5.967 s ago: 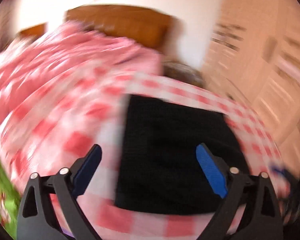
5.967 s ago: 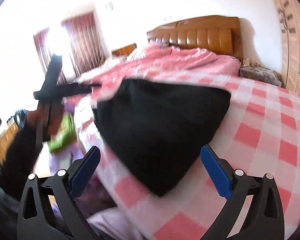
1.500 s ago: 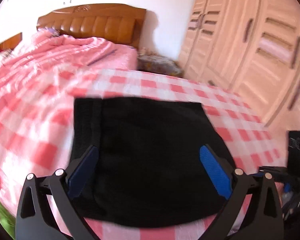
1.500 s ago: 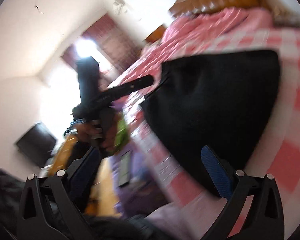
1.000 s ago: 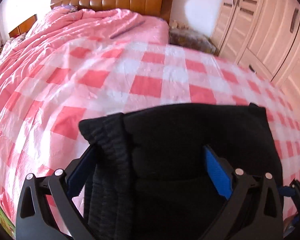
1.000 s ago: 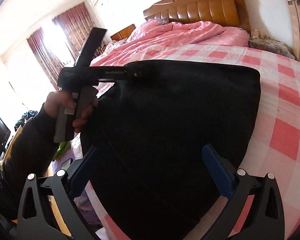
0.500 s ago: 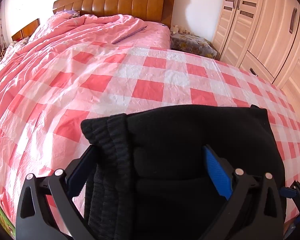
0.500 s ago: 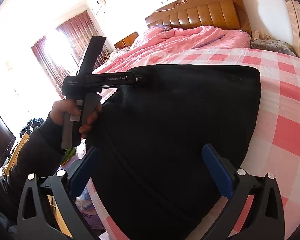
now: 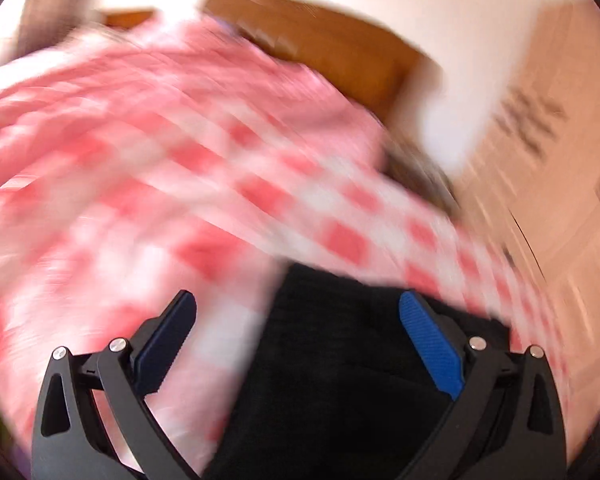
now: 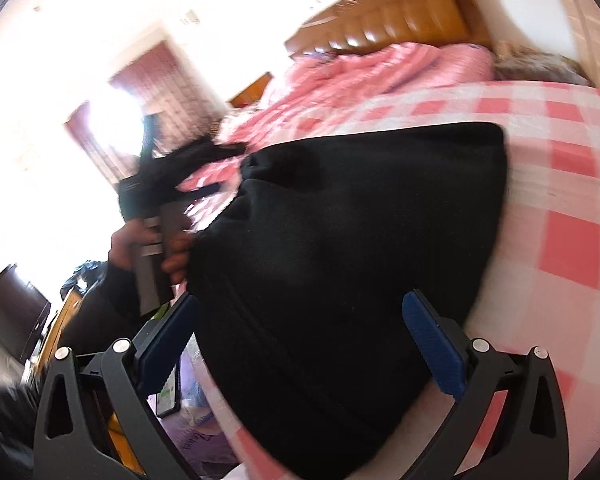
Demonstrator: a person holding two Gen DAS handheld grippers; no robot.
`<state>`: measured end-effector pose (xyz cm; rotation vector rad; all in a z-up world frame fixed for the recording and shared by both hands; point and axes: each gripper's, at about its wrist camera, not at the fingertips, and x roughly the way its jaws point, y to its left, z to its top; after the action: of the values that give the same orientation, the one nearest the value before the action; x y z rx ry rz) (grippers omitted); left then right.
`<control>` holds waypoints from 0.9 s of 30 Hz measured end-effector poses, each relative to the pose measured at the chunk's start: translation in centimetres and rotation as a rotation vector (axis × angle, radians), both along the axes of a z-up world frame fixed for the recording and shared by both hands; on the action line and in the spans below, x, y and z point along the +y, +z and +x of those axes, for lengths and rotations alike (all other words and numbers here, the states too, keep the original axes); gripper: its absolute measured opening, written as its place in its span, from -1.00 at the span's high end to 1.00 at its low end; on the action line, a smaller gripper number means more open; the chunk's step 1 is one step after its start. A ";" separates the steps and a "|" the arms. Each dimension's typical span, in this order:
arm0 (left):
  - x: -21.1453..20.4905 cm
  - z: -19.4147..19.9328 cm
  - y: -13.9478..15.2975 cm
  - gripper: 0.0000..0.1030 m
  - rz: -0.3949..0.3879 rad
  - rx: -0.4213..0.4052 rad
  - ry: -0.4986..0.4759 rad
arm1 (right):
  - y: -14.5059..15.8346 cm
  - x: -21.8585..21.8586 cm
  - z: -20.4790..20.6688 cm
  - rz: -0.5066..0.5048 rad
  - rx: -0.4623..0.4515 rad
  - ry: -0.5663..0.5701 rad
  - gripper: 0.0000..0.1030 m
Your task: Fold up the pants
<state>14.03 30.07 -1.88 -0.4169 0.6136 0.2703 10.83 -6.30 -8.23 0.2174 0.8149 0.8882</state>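
Note:
The black pants (image 10: 360,240) lie folded into a thick pad on the pink checked bed cover (image 10: 560,208). In the blurred left wrist view the pants (image 9: 340,380) fill the lower middle. My left gripper (image 9: 298,332) hangs open above their left edge, nothing between its blue pads. My right gripper (image 10: 300,328) is open too, held over the near part of the pants. In the right wrist view the left gripper (image 10: 172,176) shows as a dark blurred tool in a hand (image 10: 148,248), beside the pants' far left corner.
A brown padded headboard (image 10: 388,16) and a rumpled pink quilt (image 10: 360,72) are at the far end of the bed. Wardrobe doors (image 9: 572,184) stand on the right. A phone (image 10: 168,396) lies on lilac cloth below the bed edge, near a wooden cabinet (image 10: 60,324).
The left gripper has swung fast to the left and away from the ribbed waistband it hovered over, so its view is blurred. The right gripper has tilted a little; the pants lie still.

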 end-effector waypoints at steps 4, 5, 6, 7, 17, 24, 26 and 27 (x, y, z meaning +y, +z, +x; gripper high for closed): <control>-2.3 -6.9 4.0 -0.97 0.151 -0.105 0.091 | 2.6 -1.2 -3.2 -0.103 -0.128 -0.071 -0.92; -3.1 -8.3 4.5 -0.97 0.187 -0.101 0.105 | 2.9 -1.5 -3.9 -0.122 -0.140 -0.088 -0.92; -4.4 -10.1 5.1 -0.97 0.243 -0.093 0.120 | 3.2 -1.8 -4.6 -0.143 -0.152 -0.108 -0.92; -5.2 -11.3 5.4 -0.97 0.277 -0.090 0.122 | 3.4 -2.1 -5.4 -0.174 -0.165 -0.138 -0.92; -13.5 -22.1 5.0 -0.97 0.437 -0.065 0.142 | 3.7 -3.7 -13.1 -0.414 -0.308 -0.349 -0.92; -18.8 -20.9 0.5 -0.97 0.371 0.107 -0.068 | 2.3 -2.6 -15.7 -0.467 -0.314 -0.269 -0.92; -20.1 -20.8 0.0 -0.97 0.381 0.123 -0.128 | 2.2 -3.0 -15.9 -0.443 -0.307 -0.259 -0.92; -20.4 -20.7 -0.2 -0.97 0.378 0.125 -0.146 | 2.2 -3.2 -16.0 -0.429 -0.301 -0.261 -0.92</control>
<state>-6.72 9.67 -2.10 0.0091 0.6945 0.2673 -5.20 -9.48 -5.98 -0.1814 0.6579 0.4700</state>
